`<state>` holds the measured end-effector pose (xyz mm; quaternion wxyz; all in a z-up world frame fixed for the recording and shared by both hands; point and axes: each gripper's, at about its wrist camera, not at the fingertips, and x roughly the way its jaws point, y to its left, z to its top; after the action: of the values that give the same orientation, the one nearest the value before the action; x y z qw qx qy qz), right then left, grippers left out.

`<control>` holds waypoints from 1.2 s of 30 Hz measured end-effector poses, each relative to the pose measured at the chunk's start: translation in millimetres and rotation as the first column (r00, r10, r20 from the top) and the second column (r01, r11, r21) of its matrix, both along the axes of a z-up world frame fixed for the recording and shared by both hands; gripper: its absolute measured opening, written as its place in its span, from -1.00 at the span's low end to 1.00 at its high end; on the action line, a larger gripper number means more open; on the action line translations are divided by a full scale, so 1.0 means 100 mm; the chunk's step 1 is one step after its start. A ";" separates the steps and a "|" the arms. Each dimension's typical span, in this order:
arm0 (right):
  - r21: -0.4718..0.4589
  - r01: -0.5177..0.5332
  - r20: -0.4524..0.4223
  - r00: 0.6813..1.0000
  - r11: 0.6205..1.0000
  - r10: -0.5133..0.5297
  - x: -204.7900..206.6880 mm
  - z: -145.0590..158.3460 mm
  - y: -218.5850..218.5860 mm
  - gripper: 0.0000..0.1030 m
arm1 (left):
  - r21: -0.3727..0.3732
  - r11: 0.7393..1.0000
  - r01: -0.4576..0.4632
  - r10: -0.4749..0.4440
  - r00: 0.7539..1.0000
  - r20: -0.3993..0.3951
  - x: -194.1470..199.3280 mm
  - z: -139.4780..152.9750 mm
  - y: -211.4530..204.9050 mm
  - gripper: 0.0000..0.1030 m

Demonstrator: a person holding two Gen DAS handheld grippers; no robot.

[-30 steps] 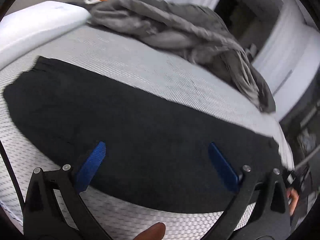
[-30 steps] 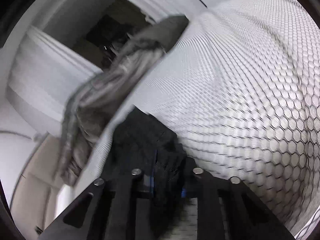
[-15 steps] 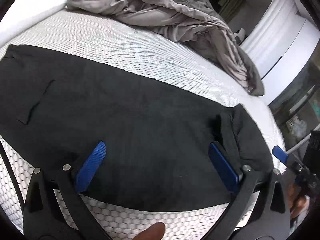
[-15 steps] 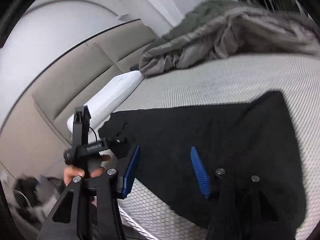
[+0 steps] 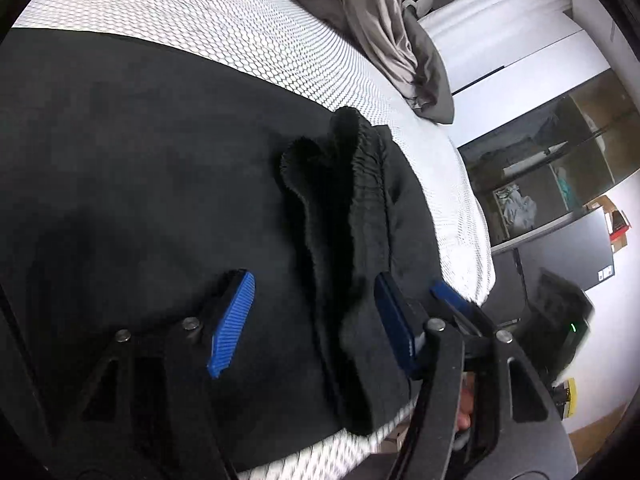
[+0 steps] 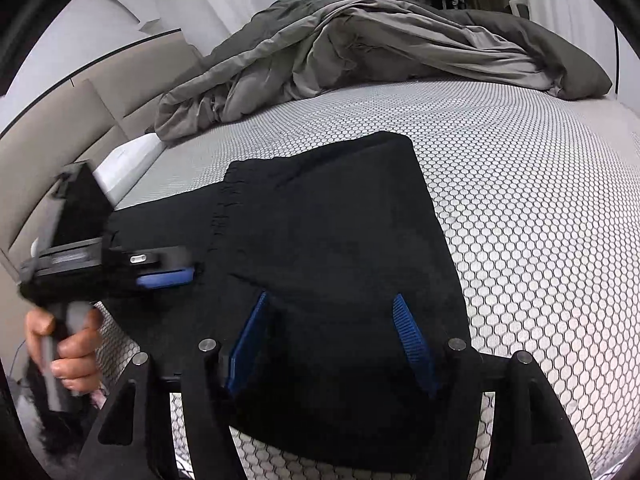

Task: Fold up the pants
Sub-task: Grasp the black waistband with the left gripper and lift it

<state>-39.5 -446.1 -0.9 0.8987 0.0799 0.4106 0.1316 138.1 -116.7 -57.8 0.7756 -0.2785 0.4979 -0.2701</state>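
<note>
mostly flat black fleecy pants, ribbed cuff perhaps bunched.

Black pants end-folded on mattress

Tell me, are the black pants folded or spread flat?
Partly folded: one end of the black pants lies doubled back over the rest, its elastic cuff on top.

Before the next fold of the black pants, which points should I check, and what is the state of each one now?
1. Left tool open: ok.
2. Right tool open, nothing held: ok.
3. Black pants fully on the mattress: ok.
4. Folded-over end lying flat: not ok, the cuff is bunched up.
5. Grey duvet apart from the pants: ok.
6. Far end of the pants flat: cannot tell.
</note>
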 end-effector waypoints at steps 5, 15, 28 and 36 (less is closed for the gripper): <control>0.031 0.006 -0.002 1.000 1.000 -0.005 -0.13 -0.03 -0.15 0.27 | -0.112 0.994 0.008 -0.012 0.999 -0.039 0.20 -0.12 -0.22 -0.48; 0.079 0.000 0.004 1.000 0.997 0.000 0.05 0.06 0.06 0.28 | -0.071 0.995 -0.073 0.081 0.990 0.112 0.02 0.33 0.06 -0.82; 0.037 -0.027 -0.024 0.999 0.999 0.028 0.08 0.04 0.32 0.35 | 0.313 0.913 -0.261 0.259 0.965 0.051 -0.04 0.24 1.43 -0.40; 0.193 -0.110 -0.137 0.981 0.975 0.138 -0.13 -0.11 0.26 0.29 | 0.292 0.900 -0.322 0.264 0.939 0.221 -0.56 0.70 1.54 0.00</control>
<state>-52.7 -419.8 -12.1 0.8442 0.1468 0.4668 0.2189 82.2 37.0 12.0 0.8836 -0.1942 0.4170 -0.0878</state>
